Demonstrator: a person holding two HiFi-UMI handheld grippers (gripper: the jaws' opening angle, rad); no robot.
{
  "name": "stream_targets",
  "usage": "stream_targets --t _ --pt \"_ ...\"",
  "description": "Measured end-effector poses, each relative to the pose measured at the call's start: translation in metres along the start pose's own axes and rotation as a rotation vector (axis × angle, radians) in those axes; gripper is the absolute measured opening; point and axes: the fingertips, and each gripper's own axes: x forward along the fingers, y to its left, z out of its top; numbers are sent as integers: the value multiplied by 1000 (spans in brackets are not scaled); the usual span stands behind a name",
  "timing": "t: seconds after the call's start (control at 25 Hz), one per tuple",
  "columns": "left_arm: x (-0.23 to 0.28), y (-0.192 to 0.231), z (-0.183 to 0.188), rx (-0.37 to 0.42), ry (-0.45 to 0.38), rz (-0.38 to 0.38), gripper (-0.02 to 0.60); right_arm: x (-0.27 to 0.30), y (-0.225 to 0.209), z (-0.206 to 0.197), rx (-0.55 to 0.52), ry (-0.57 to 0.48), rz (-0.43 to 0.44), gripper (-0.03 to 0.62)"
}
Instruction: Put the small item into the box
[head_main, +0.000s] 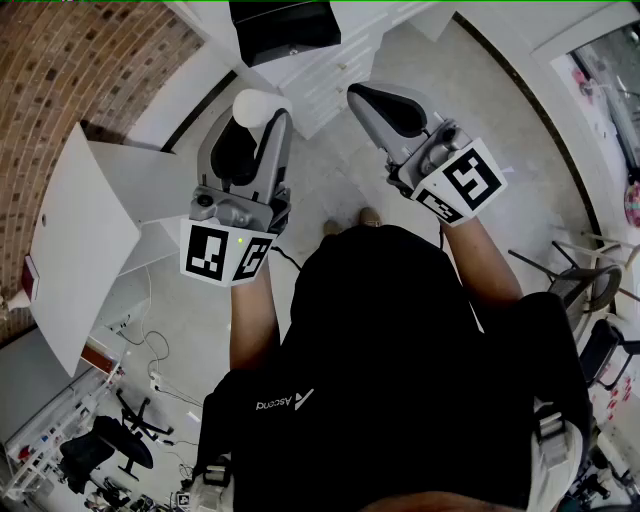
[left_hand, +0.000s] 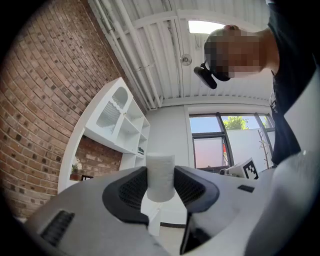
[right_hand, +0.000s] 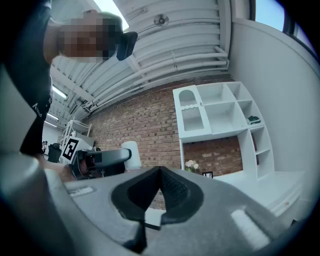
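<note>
The small item is a white cylinder (head_main: 254, 104) (left_hand: 160, 176), and my left gripper (head_main: 256, 122) (left_hand: 160, 186) is shut on it, one dark pad pressing each side. It is held upright in front of the person's chest. A black box (head_main: 285, 28) sits at the top edge of the head view, on a white cabinet beyond both grippers. My right gripper (head_main: 366, 96) (right_hand: 159, 173) is shut with its pads touching and nothing between them. In the right gripper view the left gripper (right_hand: 102, 159) shows at the left with the white cylinder (right_hand: 131, 152).
A white table (head_main: 80, 240) stands at the left, by a brick wall (head_main: 70, 60). The white cabinet (head_main: 330, 85) lies ahead, under the box. White shelving (right_hand: 220, 115) hangs on the brick wall. Chairs and cables lie on the floor at the lower left and right.
</note>
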Motion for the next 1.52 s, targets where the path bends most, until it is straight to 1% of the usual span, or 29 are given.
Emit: stream_targets --t 0.24,0.4,0.6,0.84,1.0,1.24,1.36,1.52 --pt "-4 14 -2 -7 -1 2 163 10 -2 -6 32 2 -8 0" --pt "-9 25 -2 -15 -4 -10 163 18 0 -9 18 14 -32 2" --pt "-14 40 -4 -22 -9 -44 163 31 2 -15 -25 35 -65 0" --pt "-10 48 -11 -32 5 -69 163 33 -10 -18 -50 51 -113 2" --pt "-1 56 -17 -30 27 -74 163 36 -20 -21 -51 53 -127 2" --pt "27 73 -32 -18 72 -70 163 51 -52 -30 -37 43 -122 2" --pt "51 86 -44 -11 103 -59 163 61 -79 -34 -36 38 -117 2" --pt "91 103 -64 0 159 -49 163 76 -120 -39 -63 43 -98 2"
